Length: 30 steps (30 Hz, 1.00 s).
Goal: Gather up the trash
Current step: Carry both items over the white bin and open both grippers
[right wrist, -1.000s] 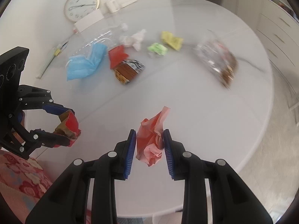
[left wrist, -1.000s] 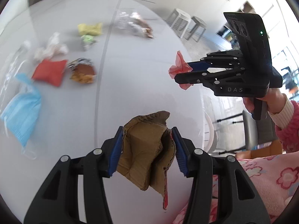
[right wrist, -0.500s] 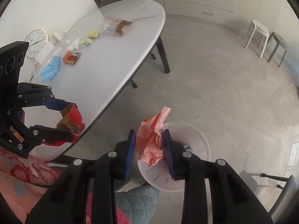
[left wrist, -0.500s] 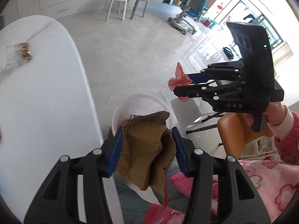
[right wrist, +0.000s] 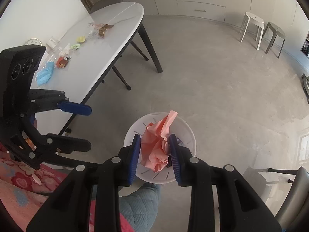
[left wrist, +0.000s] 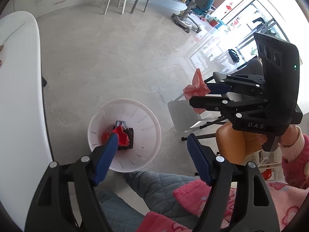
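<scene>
A white trash bin [left wrist: 146, 121] stands on the floor beside the table; it also shows in the right wrist view [right wrist: 189, 135]. Red and dark trash [left wrist: 123, 135] lies in it. My left gripper [left wrist: 150, 154] is open and empty above the bin; it also shows in the right wrist view [right wrist: 85, 127]. My right gripper [right wrist: 154, 154] is shut on a crumpled pink paper [right wrist: 158, 145] above the bin. In the left wrist view that gripper [left wrist: 200, 96] holds the pink paper [left wrist: 195, 87] to the right of the bin.
The white oval table [right wrist: 115, 38] at the left carries a blue face mask [right wrist: 45, 73], snack wrappers [right wrist: 63, 61], yellow and green scraps [right wrist: 77, 42] and a clear bag [right wrist: 98, 30]. Two stools [right wrist: 260, 31] stand at the far wall. My knees are below the bin.
My left gripper has opened and the brown cardboard has left it; red and dark trash now lies in the bin. Both grippers swung from the table to above the bin.
</scene>
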Available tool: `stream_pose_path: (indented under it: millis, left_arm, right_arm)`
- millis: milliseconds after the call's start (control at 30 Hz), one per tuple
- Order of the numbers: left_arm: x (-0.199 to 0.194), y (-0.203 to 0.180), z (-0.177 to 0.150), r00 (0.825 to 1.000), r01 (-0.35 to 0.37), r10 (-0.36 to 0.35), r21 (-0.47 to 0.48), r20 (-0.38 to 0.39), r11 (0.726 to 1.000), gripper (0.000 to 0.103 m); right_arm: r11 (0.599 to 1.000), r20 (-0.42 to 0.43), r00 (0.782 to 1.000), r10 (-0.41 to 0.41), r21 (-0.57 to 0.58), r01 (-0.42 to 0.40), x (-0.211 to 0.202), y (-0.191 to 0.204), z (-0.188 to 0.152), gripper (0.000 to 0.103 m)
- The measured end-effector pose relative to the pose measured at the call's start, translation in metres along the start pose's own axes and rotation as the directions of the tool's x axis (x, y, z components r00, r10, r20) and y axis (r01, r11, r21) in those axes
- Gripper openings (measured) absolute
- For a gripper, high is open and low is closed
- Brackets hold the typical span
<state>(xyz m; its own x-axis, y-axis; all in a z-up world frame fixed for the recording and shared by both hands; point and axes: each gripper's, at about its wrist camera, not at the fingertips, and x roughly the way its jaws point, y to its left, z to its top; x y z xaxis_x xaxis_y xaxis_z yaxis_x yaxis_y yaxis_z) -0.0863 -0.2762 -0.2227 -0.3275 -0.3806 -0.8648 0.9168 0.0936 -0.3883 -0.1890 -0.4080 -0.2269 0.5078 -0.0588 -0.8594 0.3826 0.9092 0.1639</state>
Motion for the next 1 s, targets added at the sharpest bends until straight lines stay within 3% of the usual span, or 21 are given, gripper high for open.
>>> stream_pose_path:
  millis: [300, 367, 433, 633, 800, 1000]
  left_arm:
    - [-0.047, 0.035, -0.010, 0.988, -0.137, 0.144, -0.118, 0.057, 0.984, 0.080]
    - [-0.057, 0.044, -0.018, 0.984, -0.160, 0.170, -0.152, 0.060, 0.975, 0.081]
    - [-0.061, 0.050, -0.021, 0.983, -0.163, 0.177, -0.186, 0.057, 0.969, 0.082]
    - [-0.076, 0.072, -0.041, 0.979, -0.176, 0.197, -0.267, 0.053, 0.947, 0.089]
    - [-0.099, 0.080, -0.049, 0.966, -0.209, 0.243, -0.289, 0.087, 0.934, 0.091]
    - [-0.139, 0.102, -0.066, 0.931, -0.281, 0.340, -0.330, 0.137, 0.901, 0.095]
  right_arm:
    - [0.997, -0.051, 0.998, 0.031, -0.068, -0.034, 0.021, 0.017, -0.002, 0.033]
    - [0.996, -0.072, 0.997, 0.026, -0.080, -0.031, 0.027, 0.023, -0.005, 0.043]
    - [0.997, -0.087, 0.996, 0.017, -0.079, -0.024, 0.031, 0.027, -0.008, 0.067]
    - [0.997, -0.083, 0.996, -0.046, -0.059, 0.041, 0.036, 0.041, -0.004, 0.096]
    - [0.994, -0.038, 0.995, -0.092, -0.071, 0.089, 0.030, 0.057, 0.017, 0.100]
    - [0.988, 0.005, 0.996, -0.088, -0.129, 0.088, 0.027, 0.090, 0.047, 0.101]
